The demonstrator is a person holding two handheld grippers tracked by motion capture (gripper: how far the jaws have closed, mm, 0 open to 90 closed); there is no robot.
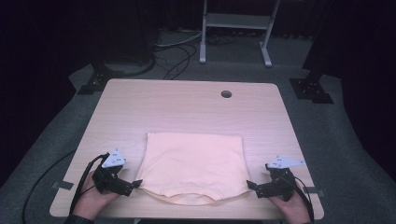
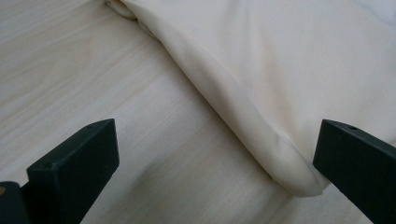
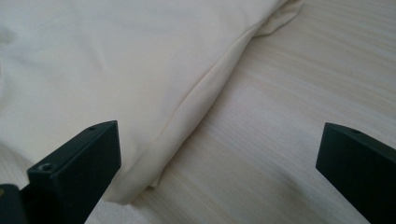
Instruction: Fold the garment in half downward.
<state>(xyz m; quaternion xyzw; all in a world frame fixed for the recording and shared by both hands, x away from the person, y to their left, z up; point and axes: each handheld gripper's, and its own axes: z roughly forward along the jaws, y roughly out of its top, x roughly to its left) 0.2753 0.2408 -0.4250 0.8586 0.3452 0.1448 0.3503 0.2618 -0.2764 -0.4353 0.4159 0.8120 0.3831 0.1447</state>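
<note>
A cream folded garment (image 1: pixel 194 165) lies flat on the near half of the light wooden table (image 1: pixel 187 105), its curved hem toward me. My left gripper (image 1: pixel 136 183) sits low at the cloth's near left corner, open, with the folded edge (image 2: pixel 261 121) running between its jaws and the corner tip by the right jaw. My right gripper (image 1: pixel 250 185) rests at the near right corner, open as well. In the right gripper view the cloth's edge (image 3: pixel 187 112) passes between the jaws and lies against the left one. Neither gripper is closed on the fabric.
A round cable hole (image 1: pixel 226 94) is in the table's far side. Beyond the table stand a grey metal frame (image 1: pixel 236 23) and loose cables (image 1: pixel 175 53) on the dark floor. Black stands (image 1: pixel 312 86) sit by the far corners.
</note>
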